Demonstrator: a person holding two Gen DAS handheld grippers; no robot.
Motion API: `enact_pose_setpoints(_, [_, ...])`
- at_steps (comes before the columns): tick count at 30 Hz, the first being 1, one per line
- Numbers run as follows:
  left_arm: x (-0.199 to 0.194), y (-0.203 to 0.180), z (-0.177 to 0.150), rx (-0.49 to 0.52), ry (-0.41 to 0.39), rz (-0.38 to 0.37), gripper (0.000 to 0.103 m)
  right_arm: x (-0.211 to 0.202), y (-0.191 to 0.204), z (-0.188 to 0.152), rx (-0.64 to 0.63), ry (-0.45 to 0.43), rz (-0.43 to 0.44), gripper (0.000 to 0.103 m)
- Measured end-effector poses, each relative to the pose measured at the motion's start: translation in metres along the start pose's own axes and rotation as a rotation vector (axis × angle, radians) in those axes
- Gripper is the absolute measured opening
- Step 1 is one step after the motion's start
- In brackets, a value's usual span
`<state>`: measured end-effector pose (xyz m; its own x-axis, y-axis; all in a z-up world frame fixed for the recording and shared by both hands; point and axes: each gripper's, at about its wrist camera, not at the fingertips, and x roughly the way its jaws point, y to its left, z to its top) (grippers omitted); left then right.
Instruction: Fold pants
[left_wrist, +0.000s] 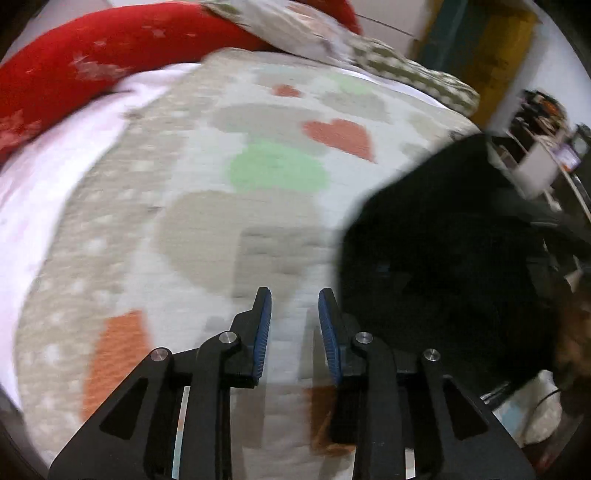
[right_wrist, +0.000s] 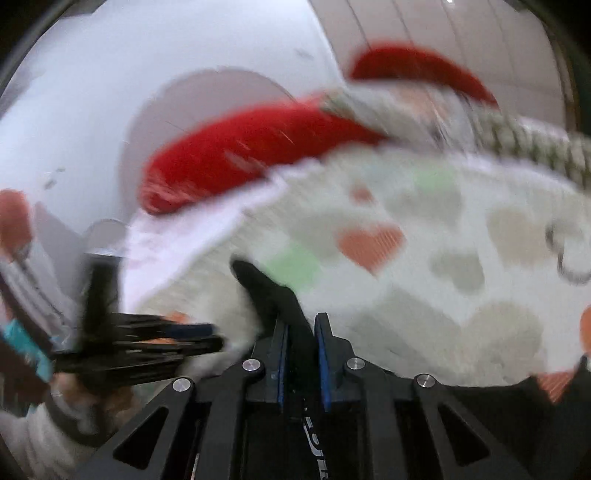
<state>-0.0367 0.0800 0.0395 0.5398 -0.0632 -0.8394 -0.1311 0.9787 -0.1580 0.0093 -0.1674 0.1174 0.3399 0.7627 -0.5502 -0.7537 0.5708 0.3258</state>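
Note:
The black pants (left_wrist: 436, 254) hang as a dark mass at the right of the left wrist view, above a bed with a heart-patterned blanket (left_wrist: 258, 184). My left gripper (left_wrist: 294, 306) is open and empty, just left of the pants. In the right wrist view my right gripper (right_wrist: 301, 332) is shut on a fold of the black pants (right_wrist: 269, 291), which sticks up between the blue pads. The left gripper (right_wrist: 207, 334) shows blurred at the left of that view.
A red pillow (left_wrist: 92, 62) and a checked pillow (left_wrist: 388, 62) lie at the head of the bed. A pink sheet (left_wrist: 55, 166) borders the blanket's left side. Shelving with clutter (left_wrist: 546, 129) stands to the right. A white wall (right_wrist: 147, 74) is behind the bed.

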Motion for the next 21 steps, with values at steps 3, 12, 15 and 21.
enact_pose_setpoints(3, [-0.020,0.032,-0.001,-0.116,-0.043,-0.033,0.026,-0.002,0.039,-0.018,-0.026,0.022,0.054,0.011])
enact_pose_setpoints(12, [-0.068,0.003,-0.003,-0.074,-0.134,-0.054,0.027,0.035,0.058,-0.083,0.012,0.222,0.115,0.013])
enact_pose_setpoints(15, [-0.063,-0.021,-0.005,-0.025,-0.120,-0.099,0.036,-0.016,0.027,-0.067,0.056,0.102,-0.038,0.023])
enact_pose_setpoints(21, [-0.026,-0.067,-0.008,0.065,-0.057,-0.111,0.038,-0.074,-0.088,-0.058,0.162,0.089,-0.604,0.066])
